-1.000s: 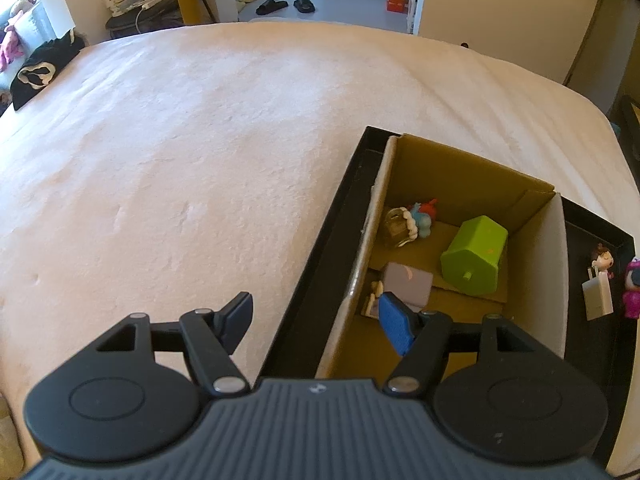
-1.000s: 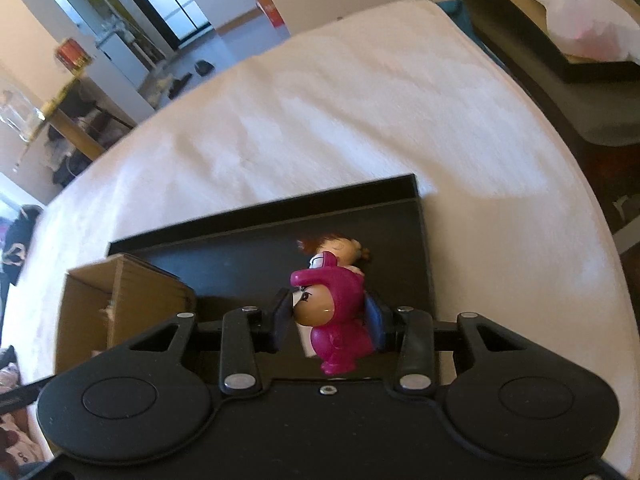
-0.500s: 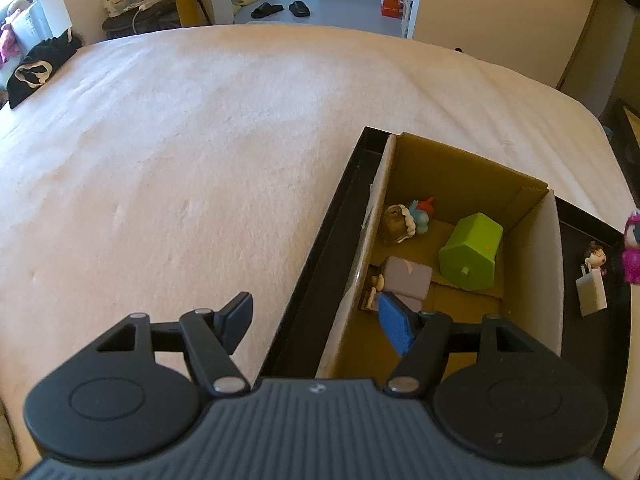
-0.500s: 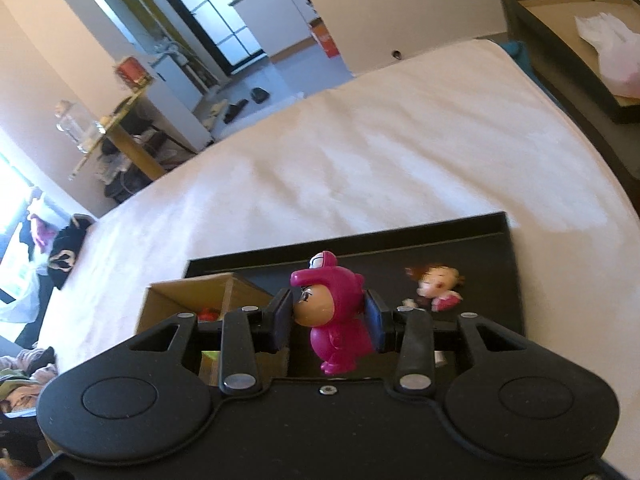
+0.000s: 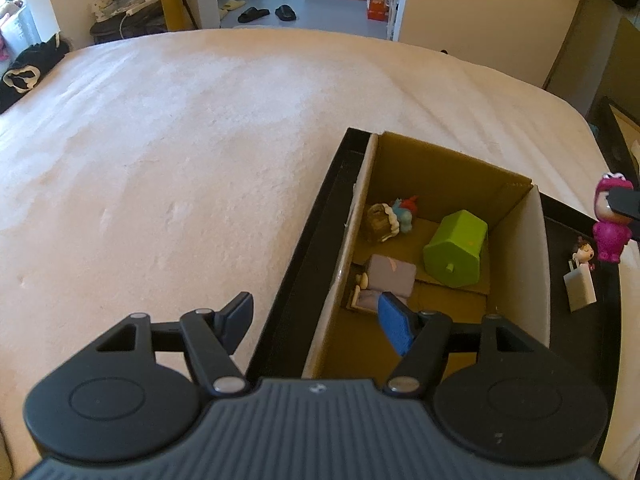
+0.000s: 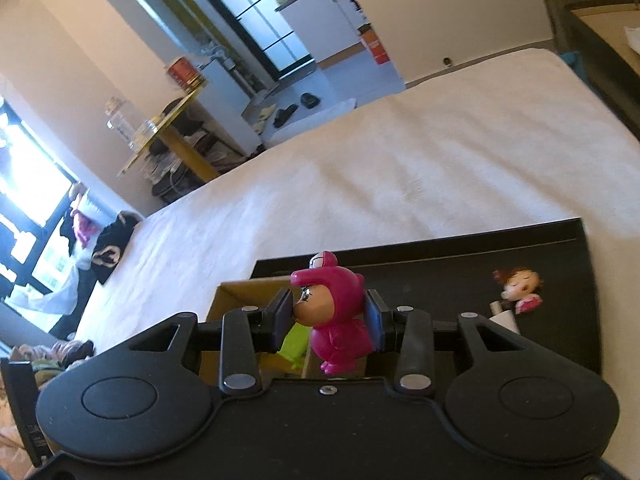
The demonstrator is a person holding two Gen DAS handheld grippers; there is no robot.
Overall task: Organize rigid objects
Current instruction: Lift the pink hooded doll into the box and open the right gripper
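Observation:
My right gripper point(image 6: 329, 320) is shut on a magenta hooded figurine point(image 6: 334, 320), held up in the air above the black tray point(image 6: 440, 264); the same figurine point(image 5: 610, 220) shows at the right edge of the left wrist view. A small doll with a white base point(image 6: 516, 288) lies on the tray to the right. The cardboard box point(image 5: 516, 248) sits in the tray and holds a green house-shaped toy point(image 5: 456, 254), a grey block point(image 5: 390, 274) and a small blue-and-red figure point(image 5: 402, 214). My left gripper point(image 5: 316, 320) hangs open over the box's near left wall, nothing between its fingers.
The tray and box rest on a wide cream bed cover point(image 5: 180, 160). Another dark tray with a cardboard lining point(image 6: 600, 20) stands off the bed's right side. Slippers point(image 5: 268, 12) lie on the floor beyond the bed.
The right gripper has risen and swung left with the magenta figurine, so the box now lies just beyond it. The left gripper has stayed put.

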